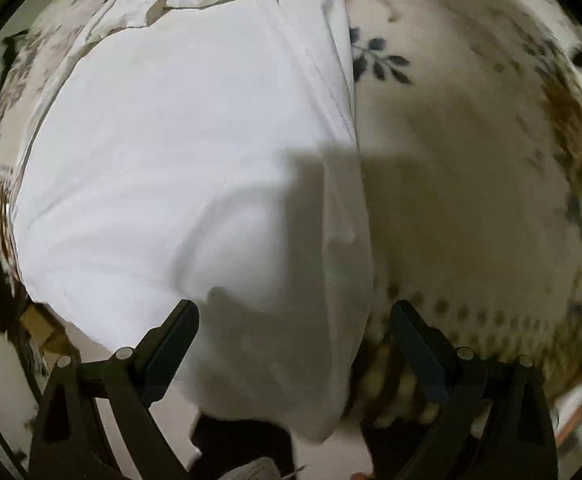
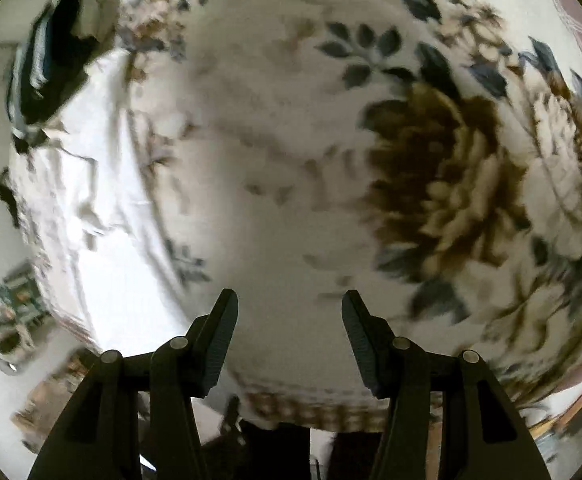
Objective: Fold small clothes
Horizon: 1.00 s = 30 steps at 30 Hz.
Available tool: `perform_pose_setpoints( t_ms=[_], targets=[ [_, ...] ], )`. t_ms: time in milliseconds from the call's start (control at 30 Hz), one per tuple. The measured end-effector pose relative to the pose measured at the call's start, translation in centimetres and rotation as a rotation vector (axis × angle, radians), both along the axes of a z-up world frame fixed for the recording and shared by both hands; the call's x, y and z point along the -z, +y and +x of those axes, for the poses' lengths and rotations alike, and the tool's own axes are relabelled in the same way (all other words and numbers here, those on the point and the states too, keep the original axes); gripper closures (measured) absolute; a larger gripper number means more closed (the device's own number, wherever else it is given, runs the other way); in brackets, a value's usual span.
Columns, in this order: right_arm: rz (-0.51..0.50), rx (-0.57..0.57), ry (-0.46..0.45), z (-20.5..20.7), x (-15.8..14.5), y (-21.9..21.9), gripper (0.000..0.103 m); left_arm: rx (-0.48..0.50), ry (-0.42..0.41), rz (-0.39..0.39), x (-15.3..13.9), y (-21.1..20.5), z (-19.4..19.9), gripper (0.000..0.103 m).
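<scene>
Left gripper (image 1: 295, 320) is pointing straight down over the white garment (image 1: 179, 152), jaws standing wide apart, nothing between the pads. The garment is lying mostly flat on the floral bedspread (image 1: 471, 184), filling the left and centre of the left wrist view; its right edge is running top to bottom just left of a blue leaf sprig (image 1: 379, 60). Its near end is hanging over the bed edge between the left gripper's fingers (image 1: 171, 340). Crumpled folds are bunching at the garment's far end. A blocky shadow is falling across garment and bedspread mid-frame.

Right gripper (image 2: 289, 336) is tilting steeply down over bare bedspread (image 2: 271, 140), jaws about half open, holding nothing. In this view the garment (image 2: 91, 200) is sitting well off to the left, apart from the gripper. A big brown flower print (image 2: 443, 184) is showing on the right. Both views are motion-blurred.
</scene>
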State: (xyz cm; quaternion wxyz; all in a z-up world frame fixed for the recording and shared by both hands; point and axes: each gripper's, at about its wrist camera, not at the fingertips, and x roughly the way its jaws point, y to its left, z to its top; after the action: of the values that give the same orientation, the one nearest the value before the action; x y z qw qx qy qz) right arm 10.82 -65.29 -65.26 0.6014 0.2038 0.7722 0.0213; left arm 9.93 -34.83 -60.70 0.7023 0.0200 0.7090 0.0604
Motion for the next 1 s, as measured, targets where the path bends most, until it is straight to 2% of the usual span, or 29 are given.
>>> perform_pose_setpoints(
  t_ms=[67,133,200,233,400,500,533,633,700,733,800,833,933,1000],
  targets=[
    [-0.002,-0.014,0.030,-0.3,1.5,-0.5,0.047,-0.018,0.013,0.072,1.1,0.4,-0.3,0.005],
    [0.024,-0.021,0.058,-0.4,2.8,-0.6,0.047,-0.104,0.037,0.081,1.3,2.9,-1.7,0.005],
    [0.038,-0.040,0.071,-0.3,3.6,-0.3,0.047,-0.172,0.043,0.092,0.5,5.9,-3.8,0.005],
    [0.042,-0.054,0.072,-0.1,4.0,0.0,0.047,-0.195,0.056,0.134,-0.1,7.4,-5.3,0.005],
    [0.074,-0.115,0.061,2.0,4.2,1.7,0.047,-0.289,0.114,0.195,-1.9,12.0,-10.7,0.005],
    [0.080,-0.150,0.039,3.9,3.8,3.0,0.047,-0.315,0.070,0.132,-2.5,12.1,-10.5,0.005],
    [0.080,-0.159,0.036,4.5,3.7,3.4,0.047,-0.314,0.053,0.096,-2.6,12.0,-9.3,0.005],
    [0.093,-0.181,0.021,6.9,3.4,4.4,0.047,-0.284,0.010,-0.012,-1.8,8.4,-7.3,0.005],
    [0.108,-0.195,0.003,8.6,3.2,5.0,0.047,-0.238,0.008,-0.048,-0.3,6.4,-5.7,0.006],
    [0.120,-0.199,-0.009,9.8,3.2,5.3,0.047,-0.217,0.005,-0.065,0.3,5.5,-5.0,0.011],
    [0.145,-0.204,-0.033,12.0,3.3,6.1,0.047,-0.196,0.000,-0.073,1.3,4.4,-4.3,0.048],
    [0.158,-0.208,-0.050,13.3,3.3,6.6,0.047,-0.194,0.012,-0.083,1.9,4.0,-4.1,0.081],
    [0.189,-0.233,-0.100,17.3,3.4,8.9,0.047,-0.219,-0.023,-0.104,1.7,4.1,-4.1,0.098],
    [0.228,-0.235,-0.129,19.5,3.5,10.4,0.047,-0.236,-0.058,-0.123,0.7,4.7,-4.8,0.100]
  ],
)
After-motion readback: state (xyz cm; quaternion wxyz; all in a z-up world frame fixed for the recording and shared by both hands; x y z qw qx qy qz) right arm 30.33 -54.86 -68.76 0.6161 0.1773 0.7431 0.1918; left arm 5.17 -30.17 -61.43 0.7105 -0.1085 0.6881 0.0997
